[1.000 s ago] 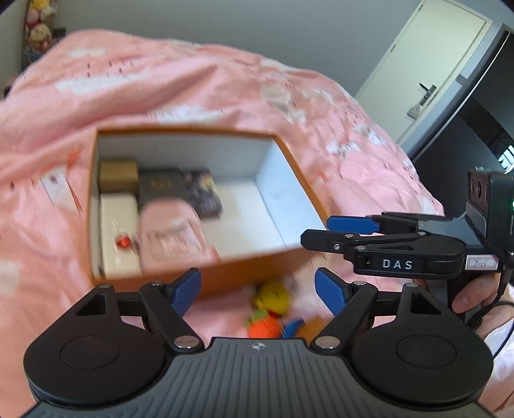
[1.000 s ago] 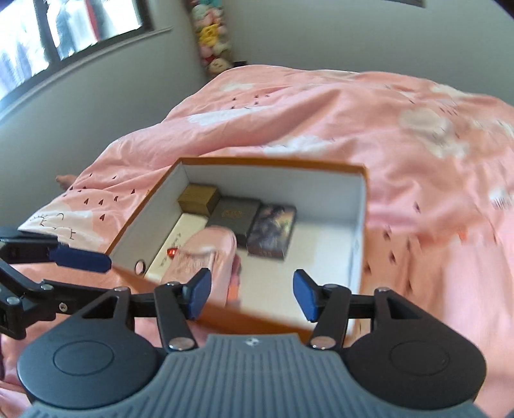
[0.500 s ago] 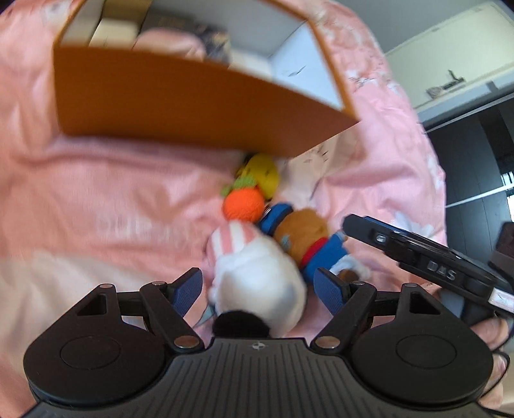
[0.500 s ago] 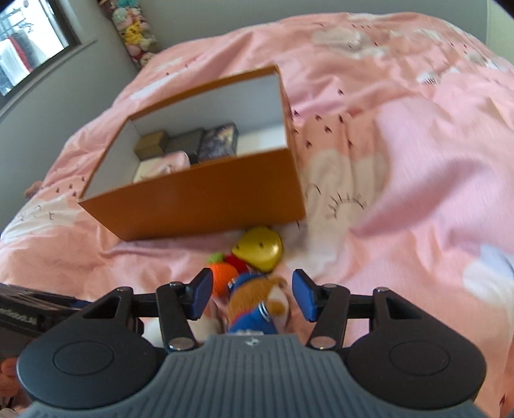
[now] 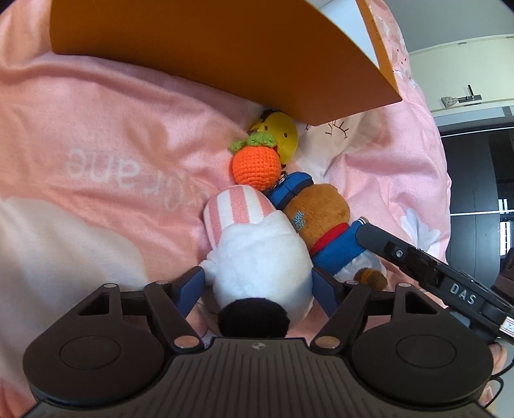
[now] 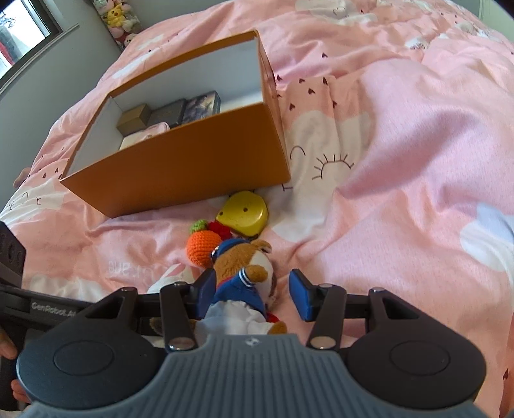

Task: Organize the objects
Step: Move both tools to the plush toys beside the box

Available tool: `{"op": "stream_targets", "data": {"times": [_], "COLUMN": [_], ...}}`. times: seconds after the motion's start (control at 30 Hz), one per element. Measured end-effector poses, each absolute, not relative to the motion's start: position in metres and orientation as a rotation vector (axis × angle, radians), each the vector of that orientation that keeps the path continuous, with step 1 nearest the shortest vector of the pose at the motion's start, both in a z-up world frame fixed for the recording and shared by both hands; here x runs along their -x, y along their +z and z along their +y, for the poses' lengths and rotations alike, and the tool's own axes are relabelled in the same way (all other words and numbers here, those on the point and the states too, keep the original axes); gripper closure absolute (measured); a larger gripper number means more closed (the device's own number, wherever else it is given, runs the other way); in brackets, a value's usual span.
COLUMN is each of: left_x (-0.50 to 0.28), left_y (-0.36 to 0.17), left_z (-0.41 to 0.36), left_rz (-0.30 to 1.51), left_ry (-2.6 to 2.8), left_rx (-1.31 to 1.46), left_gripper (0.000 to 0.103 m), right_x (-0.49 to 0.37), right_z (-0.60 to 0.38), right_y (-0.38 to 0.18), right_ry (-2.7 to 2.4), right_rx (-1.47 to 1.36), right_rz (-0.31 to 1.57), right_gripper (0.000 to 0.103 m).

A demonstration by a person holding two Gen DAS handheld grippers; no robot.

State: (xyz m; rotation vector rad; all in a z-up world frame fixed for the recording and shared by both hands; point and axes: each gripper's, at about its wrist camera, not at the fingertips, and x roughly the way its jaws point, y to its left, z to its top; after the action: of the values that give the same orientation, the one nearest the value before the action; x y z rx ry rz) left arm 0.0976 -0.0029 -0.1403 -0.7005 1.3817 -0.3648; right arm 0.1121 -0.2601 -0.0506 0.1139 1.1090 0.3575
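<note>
A white plush with a pink striped hat (image 5: 250, 244) lies on the pink duvet, between the fingers of my left gripper (image 5: 258, 286). Its jaws are closing, and the pads stand right at the plush's flanks without squeezing it. Beside it lies a brown plush in a blue sailor suit (image 6: 244, 273), between the fingers of my right gripper (image 6: 253, 295). Those jaws are closing too: the left pad touches the plush, the right pad is still apart. An orange crocheted fruit (image 5: 255, 165) and a yellow toy (image 5: 282, 131) lie just beyond, against the orange box (image 6: 180, 167).
The open orange box has white inner walls and holds several small boxes (image 6: 167, 112) at its far end. Rumpled pink duvet (image 6: 401, 128) spreads to the right. Soft toys (image 6: 115, 16) are stacked by the far wall, and a person's hand shows at the lower left.
Both grippers have come down from above the open box to the toys in front of it. Each now straddles a plush, and both pairs of jaws have narrowed.
</note>
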Motion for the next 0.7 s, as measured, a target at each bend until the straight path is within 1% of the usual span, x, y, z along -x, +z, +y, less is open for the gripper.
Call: {"op": "stream_targets", "data": {"times": [0.1, 0.2, 0.27, 0.53, 0.63, 0.7], "left_x": [-0.098, -0.094, -0.089, -0.072, -0.070, -0.072], "left_y": [-0.142, -0.136, -0.124, -0.067, -0.060, -0.067], "left_z": [-0.006, -0.005, -0.008, -0.018, -0.018, -0.013], "left_rz": [1.376, 1.354, 1.322, 1.172, 1.177, 1.199], "left_ry": [-0.359, -0.352, -0.344, -0.327, -0.300, -0.286], "left_rx": [0.696, 0.680, 0.625, 0.282, 0.176, 0.190], "left_gripper": [0.021, 0.030, 0.039, 0.040, 0.040, 0.040], "right_x": [-0.116, -0.120, -0.125, -0.150, -0.154, -0.155], "right_z": [-0.259, -0.255, -0.252, -0.243, -0.241, -0.239], "right_y": [-0.052, -0.052, -0.052, -0.058, -0.060, -0.063], "right_ry": [0.381, 0.409, 0.435, 0.475, 0.506, 0.522], "right_rx": [-0.106, -0.081, -0.068, -0.014, -0.005, -0.004], "right_rz": [1.144, 1.174, 1.203, 1.313, 1.348, 1.368], "right_gripper": [0.050, 0.050, 0.050, 0.050, 0.057, 0.058]}}
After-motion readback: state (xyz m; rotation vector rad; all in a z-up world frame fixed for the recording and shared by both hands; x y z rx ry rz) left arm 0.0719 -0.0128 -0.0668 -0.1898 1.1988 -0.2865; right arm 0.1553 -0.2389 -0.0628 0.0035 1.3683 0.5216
